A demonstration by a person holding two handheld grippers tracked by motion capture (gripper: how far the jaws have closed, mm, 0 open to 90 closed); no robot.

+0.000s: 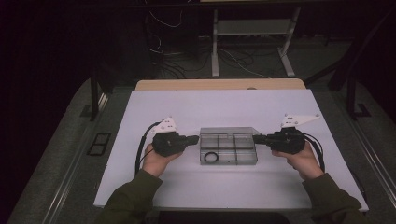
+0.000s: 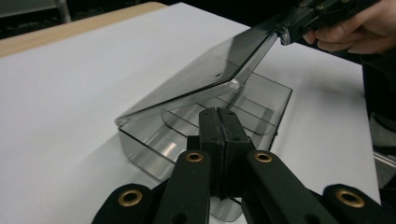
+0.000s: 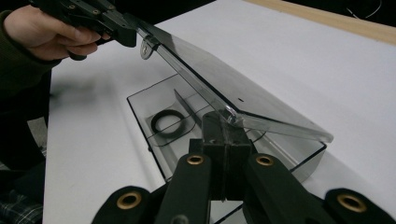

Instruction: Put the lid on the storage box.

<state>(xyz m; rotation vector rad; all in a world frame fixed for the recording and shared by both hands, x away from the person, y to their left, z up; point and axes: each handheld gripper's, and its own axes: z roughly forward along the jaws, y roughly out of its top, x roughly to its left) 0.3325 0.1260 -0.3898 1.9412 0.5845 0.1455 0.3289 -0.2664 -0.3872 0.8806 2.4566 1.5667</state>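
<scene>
Box sits mid-bench, long axis running 9 to 3 o'clock. Both jaws are clamped tight on its lid, one at each end. Gripper views show the lid tilted up, ring inside.

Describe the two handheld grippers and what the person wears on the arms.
Both grippers, left and right, are black and blocky, each topped by a pale grey three-cornered plate and trailing a looped black cable. Close up, each has two flat black jaws on black linkage arms with brass-coloured pivot rings. The person wears dark olive-green long sleeves; the hands are bare.
</scene>
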